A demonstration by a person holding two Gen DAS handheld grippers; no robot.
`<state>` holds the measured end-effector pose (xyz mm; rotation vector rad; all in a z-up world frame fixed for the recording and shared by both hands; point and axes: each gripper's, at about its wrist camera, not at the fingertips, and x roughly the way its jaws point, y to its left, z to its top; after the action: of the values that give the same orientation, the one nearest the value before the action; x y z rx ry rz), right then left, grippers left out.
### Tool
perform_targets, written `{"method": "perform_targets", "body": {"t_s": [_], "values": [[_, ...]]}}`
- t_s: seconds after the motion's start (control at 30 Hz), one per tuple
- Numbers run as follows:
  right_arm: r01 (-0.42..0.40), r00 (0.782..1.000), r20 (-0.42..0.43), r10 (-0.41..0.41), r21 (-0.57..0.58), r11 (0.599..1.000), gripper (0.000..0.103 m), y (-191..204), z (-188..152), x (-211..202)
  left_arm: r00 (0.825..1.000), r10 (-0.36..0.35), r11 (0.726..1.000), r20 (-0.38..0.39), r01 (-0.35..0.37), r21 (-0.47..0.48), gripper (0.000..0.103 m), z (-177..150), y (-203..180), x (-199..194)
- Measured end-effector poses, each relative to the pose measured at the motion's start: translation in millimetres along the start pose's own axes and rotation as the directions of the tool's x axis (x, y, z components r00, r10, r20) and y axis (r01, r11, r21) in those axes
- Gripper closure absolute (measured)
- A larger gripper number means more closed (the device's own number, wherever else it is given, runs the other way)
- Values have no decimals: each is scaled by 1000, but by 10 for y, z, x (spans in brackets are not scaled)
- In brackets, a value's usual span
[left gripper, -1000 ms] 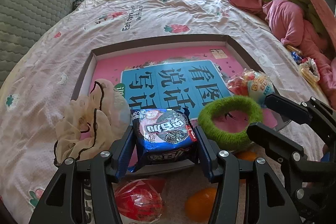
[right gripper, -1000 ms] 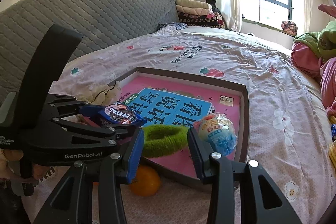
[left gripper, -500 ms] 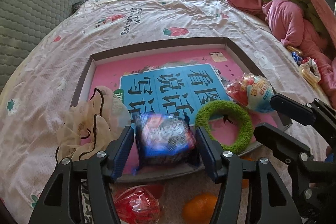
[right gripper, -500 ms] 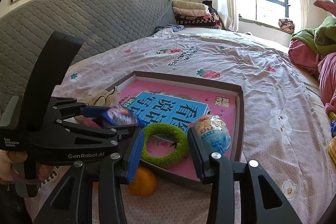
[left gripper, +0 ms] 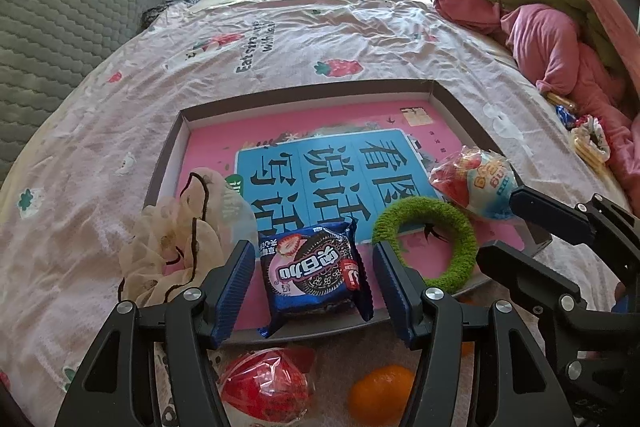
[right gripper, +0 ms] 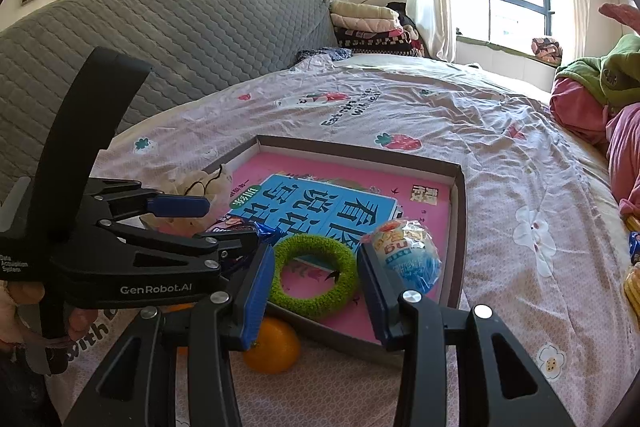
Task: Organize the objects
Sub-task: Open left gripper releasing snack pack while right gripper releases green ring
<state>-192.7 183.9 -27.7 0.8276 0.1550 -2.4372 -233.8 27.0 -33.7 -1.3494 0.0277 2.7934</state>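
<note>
Released since a second ago, the cookie packet (left gripper: 314,269) lies in the tray (left gripper: 168,163); the left hand-held gripper (left gripper: 314,281) has just opened around it. The right hand-held gripper (right gripper: 316,269) stands open, empty.

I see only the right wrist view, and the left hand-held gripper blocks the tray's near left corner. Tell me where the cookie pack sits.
Observer: The cookie pack lies flat in the tray, near its front wall. It is between the pads of the left hand-held gripper, and neither pad touches it. The jaws have just been opening.
Operator: Report anything on the bed in front of the tray besides the orange I can see.
Observer: A red wrapped snack lies on the bedsheet outside the tray, to the left of an orange.
</note>
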Motion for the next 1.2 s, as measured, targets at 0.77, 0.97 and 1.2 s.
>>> {"method": "perform_targets", "body": {"t_s": [0.77,0.97,1.2], "values": [[10,998,55,-10,-3,1000,49,9,39,-200,999,20,999,50,-18,-38,32,-58,65,-345],[12,997,71,-11,-10,1000,48,44,43,-261,998,25,999,59,-22,-48,31,-132,98,-452],[14,996,88,-12,-20,1000,48,88,35,-333,997,23,999,79,-20,-49,31,-176,83,-592]]}}
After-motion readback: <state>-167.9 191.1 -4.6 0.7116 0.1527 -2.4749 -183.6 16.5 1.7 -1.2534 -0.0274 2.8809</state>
